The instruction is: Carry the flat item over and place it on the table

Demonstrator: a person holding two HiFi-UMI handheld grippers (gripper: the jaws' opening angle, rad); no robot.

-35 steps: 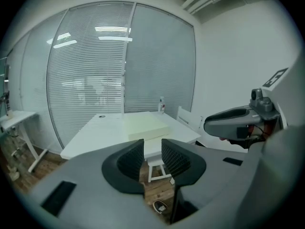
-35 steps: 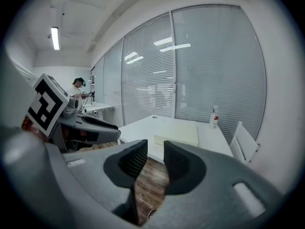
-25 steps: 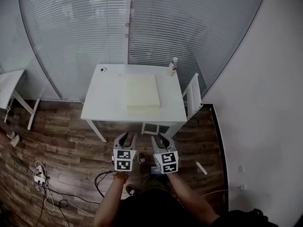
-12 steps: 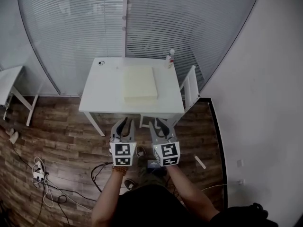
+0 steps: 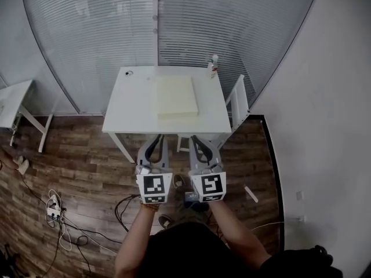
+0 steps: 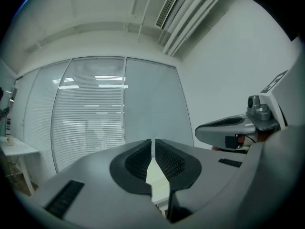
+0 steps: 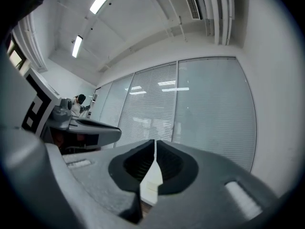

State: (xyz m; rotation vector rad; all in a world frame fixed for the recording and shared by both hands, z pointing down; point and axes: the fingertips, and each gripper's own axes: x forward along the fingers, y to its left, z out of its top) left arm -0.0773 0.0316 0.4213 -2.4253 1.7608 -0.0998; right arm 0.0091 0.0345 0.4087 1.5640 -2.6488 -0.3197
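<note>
Ahead, flat item lies on white table by blinds.
Your left gripper and right gripper sit closed, empty.

Counts:
- 2 tables: main table, second table at the left edge.
- On the main table: 1 flat pad, 1 bottle, 1 small round thing.
- 1 chair.
- 2 grippers: left gripper, right gripper.
- 2 marker cubes, one per gripper.
- On the floor: 1 power strip, 1 white stick.
</note>
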